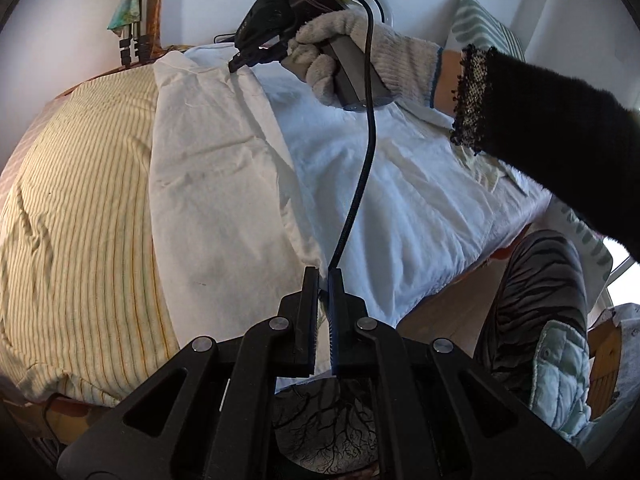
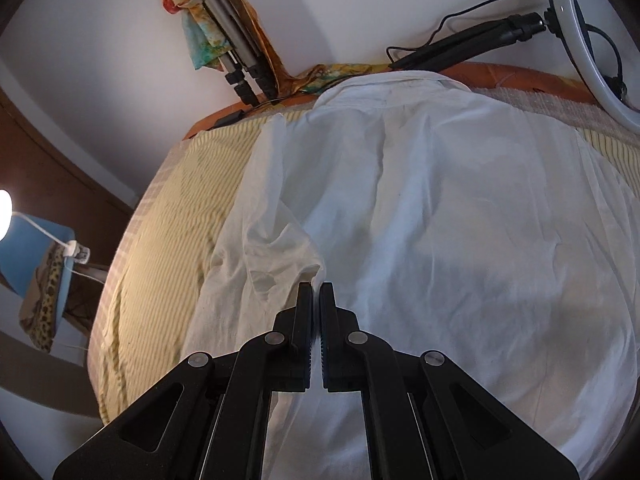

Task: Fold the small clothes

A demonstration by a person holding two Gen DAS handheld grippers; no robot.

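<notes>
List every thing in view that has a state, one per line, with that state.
left gripper: shut on the white shirt's edge
right gripper: shut on the shirt's edge
white shirt: spread on the bed, left side folded over
striped bedsheet: wrinkled, partly covered
lamp: on

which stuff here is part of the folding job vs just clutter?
In the job:
- white shirt, one side flap lifted over
- left gripper, shut on the flap's near edge
- right gripper, shut on the flap's far end

Just lying about:
- striped bed sheet
- ring light
- tripod legs
- lamp
- patterned pillow
</notes>
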